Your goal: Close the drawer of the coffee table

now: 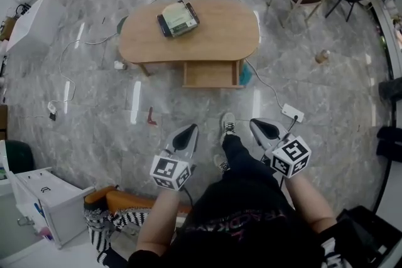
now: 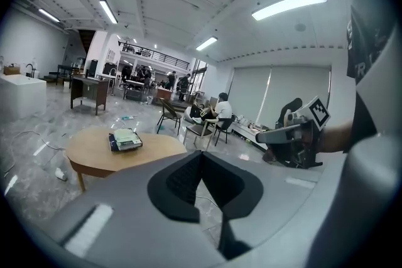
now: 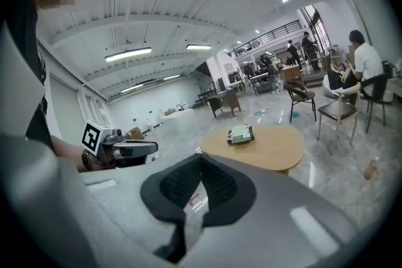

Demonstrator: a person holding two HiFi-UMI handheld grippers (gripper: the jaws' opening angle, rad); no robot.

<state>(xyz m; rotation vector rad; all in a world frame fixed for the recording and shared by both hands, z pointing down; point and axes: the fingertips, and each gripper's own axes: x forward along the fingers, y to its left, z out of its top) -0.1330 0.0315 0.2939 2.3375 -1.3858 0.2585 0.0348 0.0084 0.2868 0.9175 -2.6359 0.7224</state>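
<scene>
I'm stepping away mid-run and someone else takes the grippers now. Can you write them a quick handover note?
Left gripper: shut, empty.
Right gripper: shut, empty.
Both are held in front of the person, well short of the table.
The light wooden rounded coffee table stands ahead, its wooden drawer pulled out on the near side.
Done: nothing yet.
Left: approach and push the drawer fully in.

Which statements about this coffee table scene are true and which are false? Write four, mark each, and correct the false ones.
1. The drawer of the coffee table stands open. True.
2. The left hand-held gripper and the right hand-held gripper are both shut and empty. True.
3. The right hand-held gripper touches the drawer. False: it is clearly apart from it, over the floor.
4. The tabletop is bare. False: a stack of flat items lies on it.
</scene>
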